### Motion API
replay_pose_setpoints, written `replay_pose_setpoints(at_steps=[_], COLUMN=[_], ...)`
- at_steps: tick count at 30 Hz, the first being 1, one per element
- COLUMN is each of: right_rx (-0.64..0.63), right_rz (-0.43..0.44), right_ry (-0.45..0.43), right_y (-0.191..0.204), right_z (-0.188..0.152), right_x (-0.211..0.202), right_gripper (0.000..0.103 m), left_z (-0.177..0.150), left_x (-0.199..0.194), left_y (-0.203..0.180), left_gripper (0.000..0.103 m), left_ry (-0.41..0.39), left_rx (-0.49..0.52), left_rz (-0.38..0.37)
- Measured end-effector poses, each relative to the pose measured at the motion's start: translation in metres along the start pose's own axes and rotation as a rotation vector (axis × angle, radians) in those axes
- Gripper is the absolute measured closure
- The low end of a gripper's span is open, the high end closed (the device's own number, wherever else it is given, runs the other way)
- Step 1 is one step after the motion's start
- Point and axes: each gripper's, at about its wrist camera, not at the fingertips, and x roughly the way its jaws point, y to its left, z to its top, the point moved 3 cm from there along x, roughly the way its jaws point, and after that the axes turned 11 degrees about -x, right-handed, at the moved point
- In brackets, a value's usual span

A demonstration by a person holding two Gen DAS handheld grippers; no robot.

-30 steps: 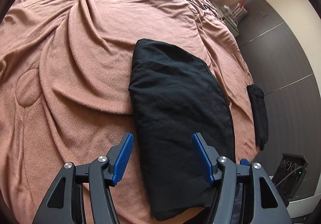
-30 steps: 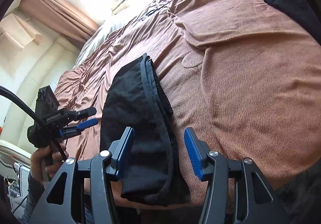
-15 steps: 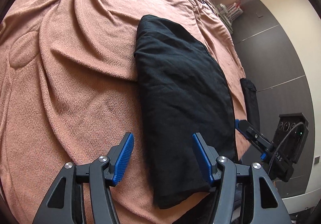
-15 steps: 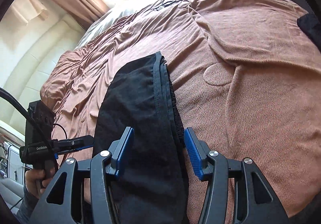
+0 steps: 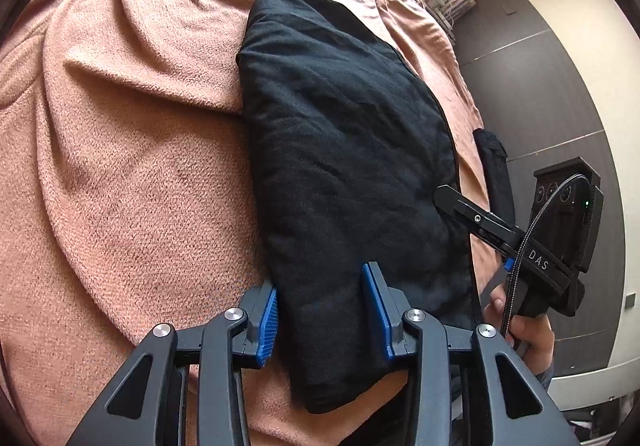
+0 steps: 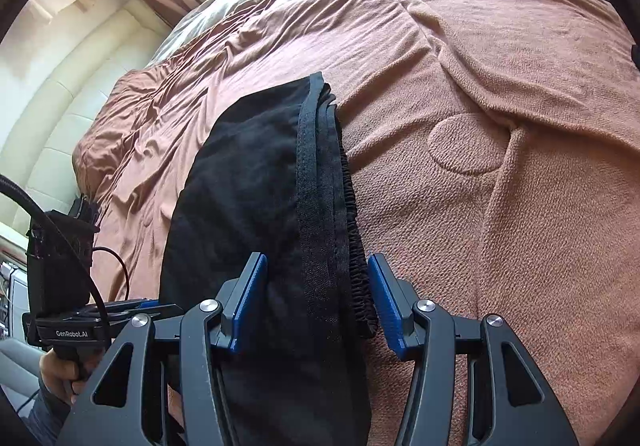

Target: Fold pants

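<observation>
Black pants (image 5: 340, 146) lie folded into a thick pad on a brown blanket (image 5: 120, 166). My left gripper (image 5: 320, 310) is low over their near left corner, its jaws closing with the cloth between the blue pads and no bunching to show a pinch. In the right wrist view the pants (image 6: 248, 186) show their stacked waistband edge. My right gripper (image 6: 316, 298) straddles that edge, open. Each gripper shows in the other's view: the right gripper (image 5: 460, 206) at the pants' right side, the left gripper (image 6: 132, 306) at their left.
The blanket (image 6: 500, 86) is creased and covers the whole bed. Another dark garment (image 5: 496, 174) hangs at the bed's right edge, beside dark wall panels. A person's hand (image 5: 528, 330) grips the right handle. Pillows and curtains are at the far end.
Both grippers have come down closer to the pants. The left jaws have narrowed around the near corner. The right gripper has slid from bare blanket over the waistband edge.
</observation>
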Motion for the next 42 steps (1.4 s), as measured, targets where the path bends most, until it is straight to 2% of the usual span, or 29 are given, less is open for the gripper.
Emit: replay_pose_setpoints(at_steps=[1, 3, 6, 10, 15, 26, 29, 31, 33, 34, 35, 42], right_rx=[0.004, 0.01, 0.007, -0.014, 0.005, 0.024, 0.042, 0.073, 0.103, 0.12, 0.137, 0.254], right_rz=[0.005, 0.02, 0.033, 0.031, 0.07, 0.243, 0.248, 0.261, 0.274, 0.276, 0.281, 0.325], right_ry=[-0.001, 0.001, 0.006, 0.003, 0.019, 0.064, 0.087, 0.072, 0.045, 0.029, 0.011, -0.022], right_y=[0.0, 0.0, 0.002, 0.009, 0.014, 0.028, 0.02, 0.01, -0.001, -0.006, -0.013, -0.055], right_z=[-0.001, -0.001, -0.003, -0.004, -0.01, -0.016, -0.013, -0.011, -0.006, -0.006, -0.004, 0.002], right_x=[0.001, 0.003, 0.005, 0.003, 0.004, 0.013, 0.016, 0.013, 0.01, 0.007, 0.007, 0.023], right_gripper=[0.053, 0.053, 0.056, 0.059, 0.059, 0.059, 0.059, 0.059, 0.052, 0.043, 0.037, 0.036], left_z=[-0.002, -0.003, -0.002, -0.001, 0.009, 0.026, 0.03, 0.033, 0.038, 0.041, 0.044, 0.072], left_x=[0.0, -0.001, -0.005, -0.012, -0.02, -0.032, -0.029, -0.028, -0.03, -0.031, -0.032, -0.033], left_y=[0.001, 0.001, -0.003, -0.006, -0.005, 0.012, 0.01, 0.008, 0.007, 0.007, 0.007, 0.003], left_gripper=[0.065, 0.078, 0.089, 0.091, 0.092, 0.092, 0.088, 0.081, 0.062, 0.058, 0.056, 0.056], left_ry=[0.0, 0.007, 0.003, -0.003, 0.002, 0.015, 0.034, 0.041, 0.032, 0.021, 0.011, -0.016], left_rx=[0.001, -0.006, 0.003, 0.02, 0.012, 0.022, 0.023, 0.027, 0.025, 0.022, 0.022, 0.019], left_rz=[-0.001, -0.015, -0.022, -0.021, -0.013, 0.042, 0.067, 0.082, 0.083, 0.08, 0.08, 0.09])
